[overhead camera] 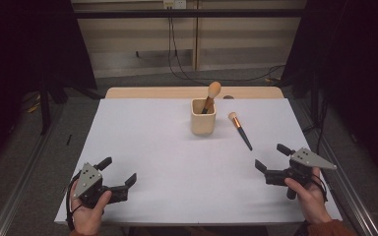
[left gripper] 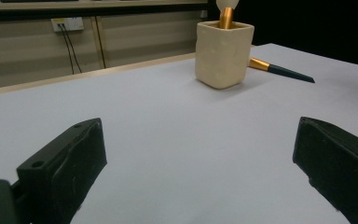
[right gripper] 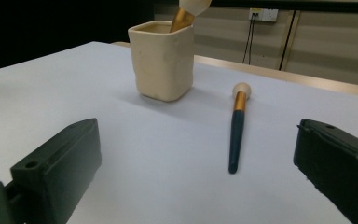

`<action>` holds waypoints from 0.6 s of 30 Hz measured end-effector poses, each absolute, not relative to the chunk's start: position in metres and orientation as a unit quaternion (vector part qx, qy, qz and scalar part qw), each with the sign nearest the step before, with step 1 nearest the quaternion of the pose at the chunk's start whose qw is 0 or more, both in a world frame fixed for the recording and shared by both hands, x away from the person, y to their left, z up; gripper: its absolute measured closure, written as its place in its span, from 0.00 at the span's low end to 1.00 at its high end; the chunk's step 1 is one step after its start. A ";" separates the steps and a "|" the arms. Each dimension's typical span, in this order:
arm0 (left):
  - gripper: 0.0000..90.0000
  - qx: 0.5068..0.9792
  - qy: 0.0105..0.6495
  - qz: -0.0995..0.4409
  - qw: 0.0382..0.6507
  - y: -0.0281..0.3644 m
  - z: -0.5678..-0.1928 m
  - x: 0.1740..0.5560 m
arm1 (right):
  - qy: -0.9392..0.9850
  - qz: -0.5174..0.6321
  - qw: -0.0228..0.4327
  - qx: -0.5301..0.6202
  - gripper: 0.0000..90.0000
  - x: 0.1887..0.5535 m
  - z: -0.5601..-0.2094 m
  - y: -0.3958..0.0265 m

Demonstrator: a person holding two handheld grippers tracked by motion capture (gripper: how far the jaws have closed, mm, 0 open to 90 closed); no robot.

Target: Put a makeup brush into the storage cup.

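A cream square cup (overhead camera: 203, 118) (left gripper: 223, 53) (right gripper: 162, 60) stands at the middle back of the white table, with a big makeup brush (overhead camera: 211, 95) (right gripper: 187, 11) upright in it, bristles up. A smaller dark-handled brush (overhead camera: 239, 130) (left gripper: 282, 70) (right gripper: 237, 130) with a gold ferrule lies flat just right of the cup. My left gripper (overhead camera: 120, 171) (left gripper: 200, 172) rests open near the front left corner. My right gripper (overhead camera: 271, 157) (right gripper: 198, 172) is open at the front right, a short way in front of the lying brush's handle tip. Nothing sits between either pair of jaws.
The white tabletop (overhead camera: 177, 162) ends in a wooden strip (overhead camera: 192, 92) at the back. Cables (overhead camera: 177, 59) hang down the wall behind. Dark curtains flank both sides, and metal rails (overhead camera: 354, 196) run along the floor.
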State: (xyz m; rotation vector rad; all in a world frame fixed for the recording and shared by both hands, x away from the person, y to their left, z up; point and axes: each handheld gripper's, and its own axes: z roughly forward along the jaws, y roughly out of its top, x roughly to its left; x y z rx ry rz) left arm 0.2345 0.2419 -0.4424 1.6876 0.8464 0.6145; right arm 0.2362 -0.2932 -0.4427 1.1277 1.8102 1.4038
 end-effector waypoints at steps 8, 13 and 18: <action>0.03 0.711 0.359 0.261 0.545 0.243 -0.443 0.234 | 0.682 0.523 0.302 0.413 0.01 0.258 -0.434 -0.287; 0.03 0.711 0.359 0.261 0.546 0.243 -0.443 0.235 | 0.681 0.524 0.304 0.412 0.01 0.273 -0.431 -0.286; 0.03 0.710 0.361 0.260 0.546 0.243 -0.443 0.235 | 0.684 0.525 0.300 0.408 0.01 0.290 -0.428 -0.284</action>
